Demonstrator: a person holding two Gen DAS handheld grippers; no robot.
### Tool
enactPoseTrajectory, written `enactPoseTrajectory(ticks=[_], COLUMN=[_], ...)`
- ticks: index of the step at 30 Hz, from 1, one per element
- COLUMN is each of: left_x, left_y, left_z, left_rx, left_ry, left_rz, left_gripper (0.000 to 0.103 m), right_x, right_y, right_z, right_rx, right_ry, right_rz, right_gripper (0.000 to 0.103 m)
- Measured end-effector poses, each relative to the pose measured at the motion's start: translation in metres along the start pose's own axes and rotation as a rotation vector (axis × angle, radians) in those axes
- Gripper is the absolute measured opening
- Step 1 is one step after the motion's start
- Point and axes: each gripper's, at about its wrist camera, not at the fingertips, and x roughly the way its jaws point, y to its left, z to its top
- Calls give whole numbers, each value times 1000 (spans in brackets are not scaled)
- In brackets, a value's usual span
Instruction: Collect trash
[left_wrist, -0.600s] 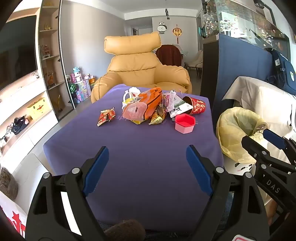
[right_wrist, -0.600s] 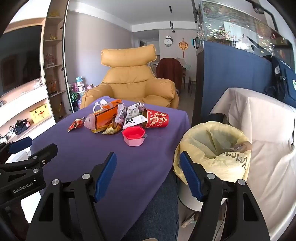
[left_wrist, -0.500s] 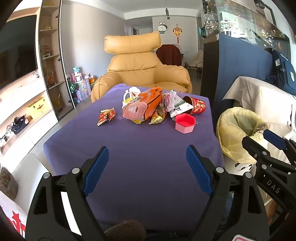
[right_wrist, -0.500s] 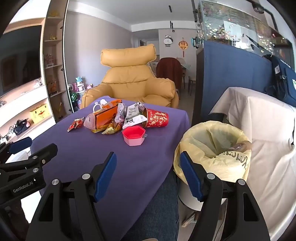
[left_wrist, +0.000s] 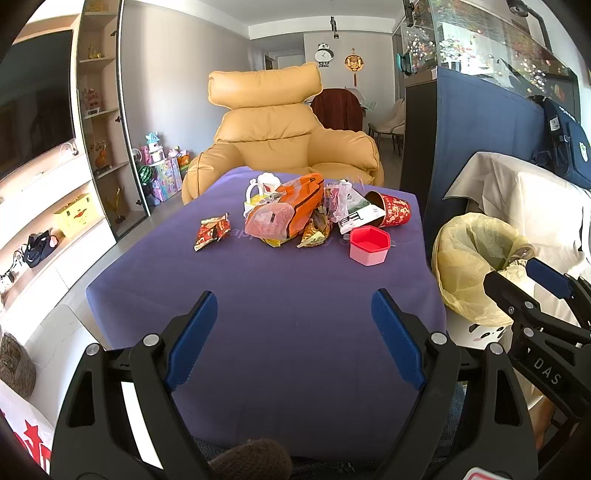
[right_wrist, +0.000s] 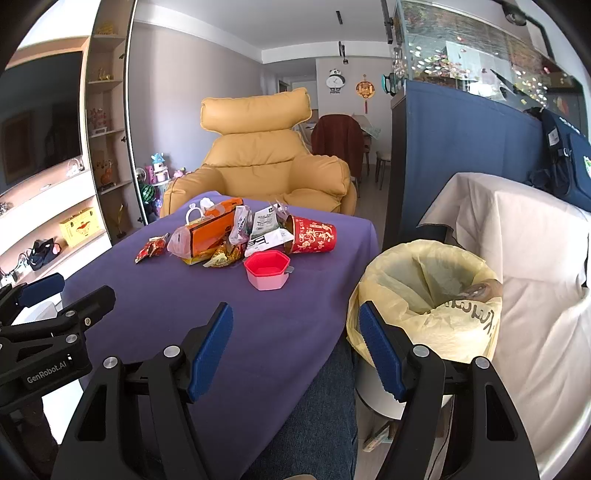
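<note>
My left gripper (left_wrist: 293, 334) hangs released and empty over the near end of the table (left_wrist: 258, 314); the red snack wrapper (left_wrist: 212, 233) lies ahead and slightly left of it, the main trash pile (left_wrist: 291, 218) dead ahead, well apart. My right gripper (right_wrist: 295, 349), also spread and empty, has the pink cup (right_wrist: 269, 268) ahead-left and the lined bin (right_wrist: 424, 295) just right, so I judge it nearer the drop.

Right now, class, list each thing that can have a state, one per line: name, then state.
left hand-held gripper: open, empty
right hand-held gripper: open, empty
red paper cup: tipped on its side
pink hexagonal container: upright, lidless
bin bag: open-mouthed
</note>
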Motion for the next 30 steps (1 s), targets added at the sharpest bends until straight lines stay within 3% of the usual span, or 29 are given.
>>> enactPoseTrajectory(ticks=[30], left_x=[2], left_y=[3], left_z=[-2], left_rx=[0], left_ry=[1], left_rz=[-2], left_gripper=[81], right_x=[2], right_y=[-1], right_z=[-2], right_rx=[5], right_ry=[10], right_rz=[4], right_gripper=[67])
